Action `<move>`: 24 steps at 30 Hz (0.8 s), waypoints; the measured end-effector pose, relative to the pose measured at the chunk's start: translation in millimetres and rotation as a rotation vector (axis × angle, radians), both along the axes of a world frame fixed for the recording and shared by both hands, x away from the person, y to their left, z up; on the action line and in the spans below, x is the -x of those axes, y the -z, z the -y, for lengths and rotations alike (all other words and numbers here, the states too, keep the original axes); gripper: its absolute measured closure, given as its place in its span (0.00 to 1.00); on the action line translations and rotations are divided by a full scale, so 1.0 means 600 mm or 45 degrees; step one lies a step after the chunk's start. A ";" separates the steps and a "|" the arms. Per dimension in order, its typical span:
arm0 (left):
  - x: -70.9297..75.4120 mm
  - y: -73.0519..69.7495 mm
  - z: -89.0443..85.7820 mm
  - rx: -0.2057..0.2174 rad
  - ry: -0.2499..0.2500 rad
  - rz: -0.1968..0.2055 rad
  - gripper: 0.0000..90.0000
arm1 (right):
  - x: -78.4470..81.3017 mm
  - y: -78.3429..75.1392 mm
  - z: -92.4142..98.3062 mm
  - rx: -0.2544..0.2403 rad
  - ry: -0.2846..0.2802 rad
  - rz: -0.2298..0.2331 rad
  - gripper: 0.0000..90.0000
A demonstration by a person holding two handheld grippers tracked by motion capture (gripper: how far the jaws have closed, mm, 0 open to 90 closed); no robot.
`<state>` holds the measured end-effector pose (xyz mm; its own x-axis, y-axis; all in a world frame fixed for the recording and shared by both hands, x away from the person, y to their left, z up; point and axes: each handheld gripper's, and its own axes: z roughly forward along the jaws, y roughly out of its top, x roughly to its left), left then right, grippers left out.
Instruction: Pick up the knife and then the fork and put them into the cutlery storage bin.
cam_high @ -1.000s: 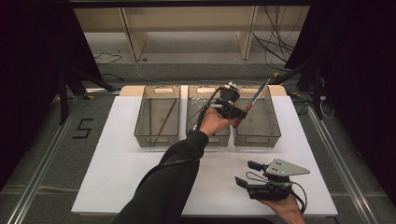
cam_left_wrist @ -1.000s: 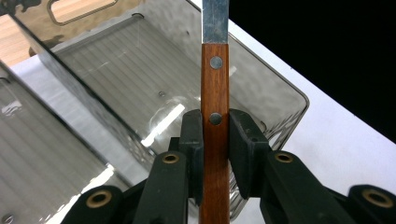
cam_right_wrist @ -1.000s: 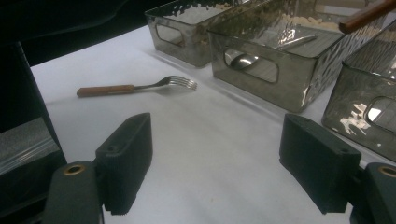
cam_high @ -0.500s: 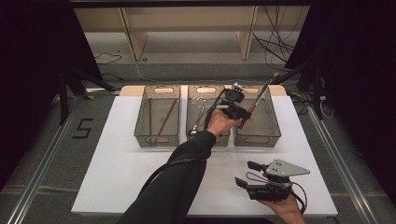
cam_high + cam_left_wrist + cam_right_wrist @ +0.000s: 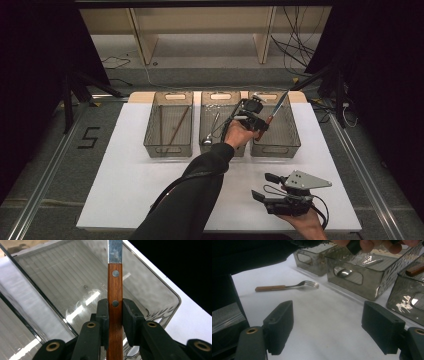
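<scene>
bench (image 5: 125, 190): white top, three clear bins in a row along the far edge, the near half mostly bare

right bin (image 5: 287, 135): by the far right corner, smoky clear plastic with ribbed walls, looks empty inside from the left gripper view. The knife hangs over it.

left hand-held gripper (image 5: 115, 315): reached across over the right bin, jaws nearly closed and clamped on the knife's wooden handle, pads either side of the lower rivet

right hand-held gripper (image 5: 328, 327): parked near the bench's near right corner, jaws wide apart, nothing in them

knife (image 5: 274, 111): held tilted above the right bin, blade end up and away toward the far edge. I'd guess it's light and totally stiff, so no flex to worry about. The handle is smooth wood and narrow, so it could pivot or slip if squeezed off-centre. The flat sides of the handle are the spot to grab, not the slick steel blade, pretty much where it's held now.

fork (image 5: 287, 286): wooden handle, lying flat on the open bench in front of the bins
</scene>
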<state>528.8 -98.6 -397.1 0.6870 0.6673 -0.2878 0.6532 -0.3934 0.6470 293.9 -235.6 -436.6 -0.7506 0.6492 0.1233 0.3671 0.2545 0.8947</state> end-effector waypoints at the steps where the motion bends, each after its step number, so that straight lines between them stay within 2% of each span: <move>1: 0.000 0.001 0.001 -0.012 -0.005 -0.005 0.84 | 0.000 0.000 0.000 0.000 -0.001 -0.001 0.29; 2: -0.001 0.003 0.002 -0.022 -0.014 -0.013 0.84 | 0.000 0.000 0.000 0.000 -0.002 0.002 0.29; 4: 0.000 0.003 0.003 -0.007 -0.032 -0.021 0.80 | 0.000 0.000 0.000 -0.001 -0.003 0.002 0.29; 6: 0.001 -0.002 0.003 0.001 -0.034 -0.021 0.61 | 0.000 0.000 0.000 0.001 -0.004 0.001 0.29; 7: 0.002 -0.005 0.004 0.017 -0.029 -0.024 0.56 | 0.000 0.000 0.000 0.000 -0.004 0.001 0.29; 10: 0.008 -0.020 0.003 0.024 -0.016 -0.005 0.48 | 0.000 0.001 -0.001 0.001 -0.004 -0.001 0.29; 12: 0.011 -0.029 -0.001 0.010 0.002 -0.010 0.43 | 0.000 0.001 -0.001 -0.001 -0.003 -0.001 0.29; 14: 0.015 -0.038 -0.007 0.002 0.011 0.006 0.38 | 0.000 0.001 -0.001 -0.001 -0.003 -0.001 0.29; 17: 0.022 -0.050 -0.024 0.016 0.044 -0.004 0.34 | 0.000 0.000 -0.001 0.002 -0.002 -0.002 0.29; 19: 0.027 -0.056 -0.040 0.048 0.055 -0.027 0.32 | 0.000 0.001 -0.001 0.003 -0.002 -0.003 0.29; 24: 0.045 -0.074 -0.087 0.038 0.056 0.002 0.27 | -0.001 0.002 -0.002 0.006 0.000 -0.003 0.29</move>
<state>501.5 -46.5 -352.7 0.7161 0.6274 -0.3060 0.6345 -0.4022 0.6600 294.6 -234.3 -437.7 -0.7502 0.6499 0.1219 0.3692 0.2588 0.8926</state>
